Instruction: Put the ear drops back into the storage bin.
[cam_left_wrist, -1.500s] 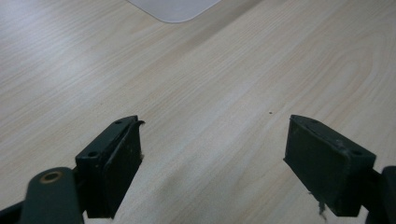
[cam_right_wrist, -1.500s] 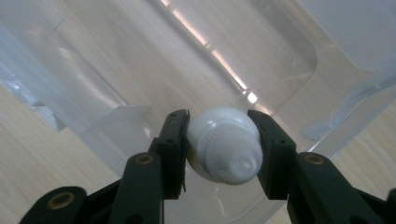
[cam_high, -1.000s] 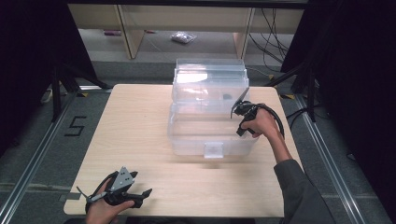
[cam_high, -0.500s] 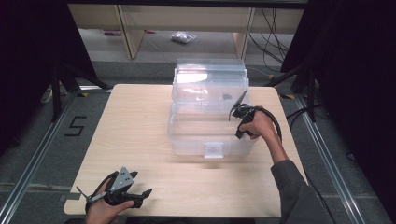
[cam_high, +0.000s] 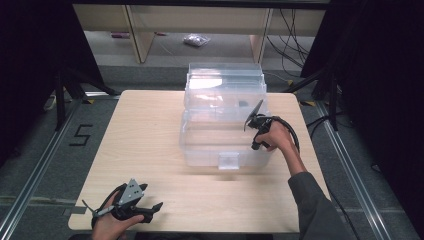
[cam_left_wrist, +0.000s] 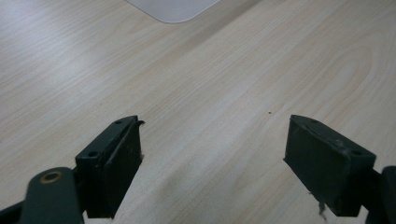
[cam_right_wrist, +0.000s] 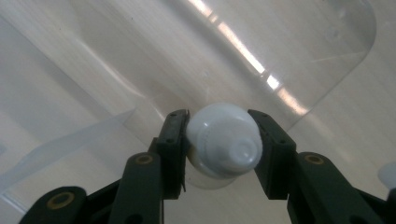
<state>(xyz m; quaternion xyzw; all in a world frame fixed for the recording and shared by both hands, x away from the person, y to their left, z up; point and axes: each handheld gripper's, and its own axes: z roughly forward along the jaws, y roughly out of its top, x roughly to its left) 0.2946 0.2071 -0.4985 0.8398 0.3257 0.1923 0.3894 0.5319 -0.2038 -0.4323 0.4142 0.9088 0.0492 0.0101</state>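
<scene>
The right gripper (cam_right_wrist: 218, 140) has its 2 black jaws clamped on a small white rounded thing (cam_right_wrist: 224, 142), something like a bulb or cap, with a pad pressed against each side of it. From above, that gripper (cam_high: 256, 131) hangs over the right side of the clear plastic storage box (cam_high: 220, 145), which stands open on the far middle of the wooden table (cam_high: 150, 130) with its lid tipped up behind it. Down at the near left corner of the table, the left gripper (cam_high: 131, 207) rests low over the wood, well apart from the box, its jaws spread wide around nothing but bare tabletop (cam_left_wrist: 210, 93).
</scene>
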